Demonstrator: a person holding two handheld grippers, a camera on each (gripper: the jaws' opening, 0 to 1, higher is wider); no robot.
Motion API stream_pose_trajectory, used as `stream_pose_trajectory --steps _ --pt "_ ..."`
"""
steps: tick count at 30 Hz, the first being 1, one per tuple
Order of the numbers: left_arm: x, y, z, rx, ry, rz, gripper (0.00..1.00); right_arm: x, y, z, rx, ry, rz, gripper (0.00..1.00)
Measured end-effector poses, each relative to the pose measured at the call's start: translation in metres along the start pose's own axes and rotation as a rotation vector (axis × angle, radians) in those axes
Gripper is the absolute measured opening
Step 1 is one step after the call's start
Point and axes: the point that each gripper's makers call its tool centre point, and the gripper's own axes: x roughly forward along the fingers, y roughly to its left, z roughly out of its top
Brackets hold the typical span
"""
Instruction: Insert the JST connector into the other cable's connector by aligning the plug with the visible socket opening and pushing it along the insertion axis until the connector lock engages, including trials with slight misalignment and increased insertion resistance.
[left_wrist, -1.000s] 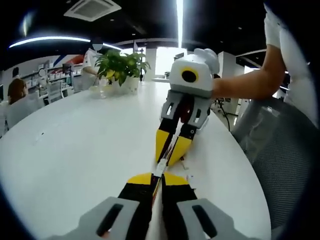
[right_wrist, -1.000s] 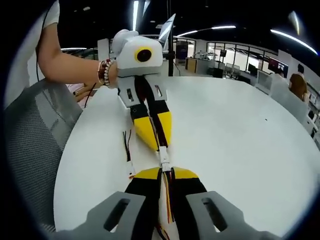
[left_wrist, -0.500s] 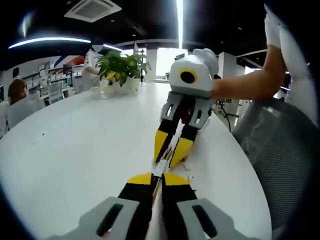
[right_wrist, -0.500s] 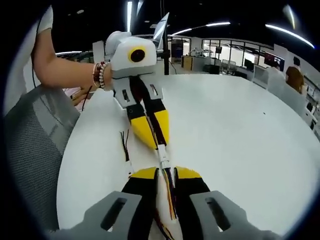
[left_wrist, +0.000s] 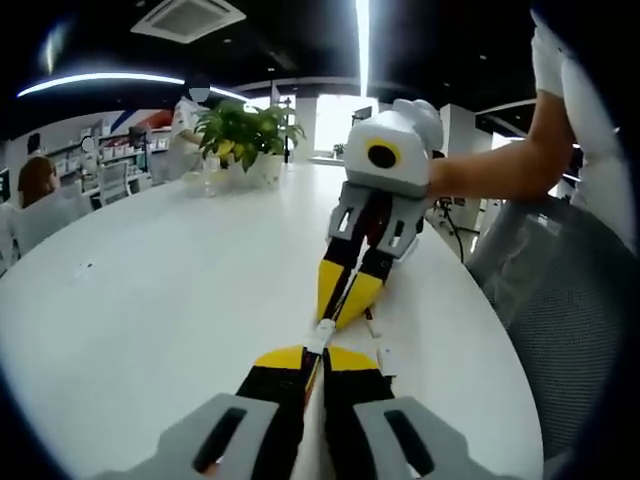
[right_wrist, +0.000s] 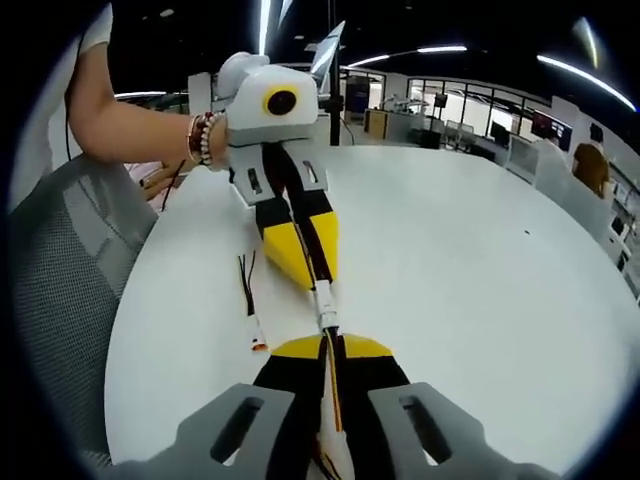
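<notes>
The two cables' small white JST connectors (left_wrist: 322, 335) meet end to end in the short gap between both grippers' yellow tips, just above the white table (left_wrist: 150, 290). My left gripper (left_wrist: 308, 352) is shut on its cable right behind the connector. My right gripper (left_wrist: 335, 318) comes from the far side, nose to nose with the left, held by a person's hand. In the right gripper view the white connectors (right_wrist: 326, 300) bridge the left gripper (right_wrist: 313, 282) and my right gripper (right_wrist: 327, 345), which is shut on red and yellow wires. Whether the lock is engaged cannot be made out.
A spare cable (right_wrist: 250, 300) with black and red wires and a white plug lies on the table beside the grippers. A grey mesh chair (left_wrist: 560, 300) stands at the table's edge. A potted plant (left_wrist: 240, 135) sits at the far end, with people beyond it.
The grippers stay nose to nose. The stretch of white connector between the tips looks slightly longer, and the right gripper's jaws sit closer on the wires. Both views have shifted a little.
</notes>
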Motion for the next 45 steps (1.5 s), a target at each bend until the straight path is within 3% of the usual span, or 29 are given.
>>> stream_pose_trajectory --steps 20,25,29,37,45 --pt "0.003 -0.002 0.001 -0.001 0.001 -0.005 0.00 0.002 0.002 0.001 -0.043 0.016 0.009 0.01" --pt "0.006 0.012 -0.001 0.030 0.028 0.076 0.00 -0.002 -0.008 0.012 -0.042 -0.037 -0.041 0.02" --pt "0.009 0.014 0.006 0.047 0.009 0.101 0.00 -0.004 -0.015 0.010 -0.059 -0.039 -0.078 0.02" --pt "0.021 0.015 -0.006 0.065 0.054 0.134 0.00 0.005 -0.019 -0.007 -0.078 0.001 -0.094 0.02" --pt "0.020 0.019 -0.009 0.047 0.058 0.150 0.00 0.005 -0.022 -0.007 -0.055 -0.005 -0.112 0.05"
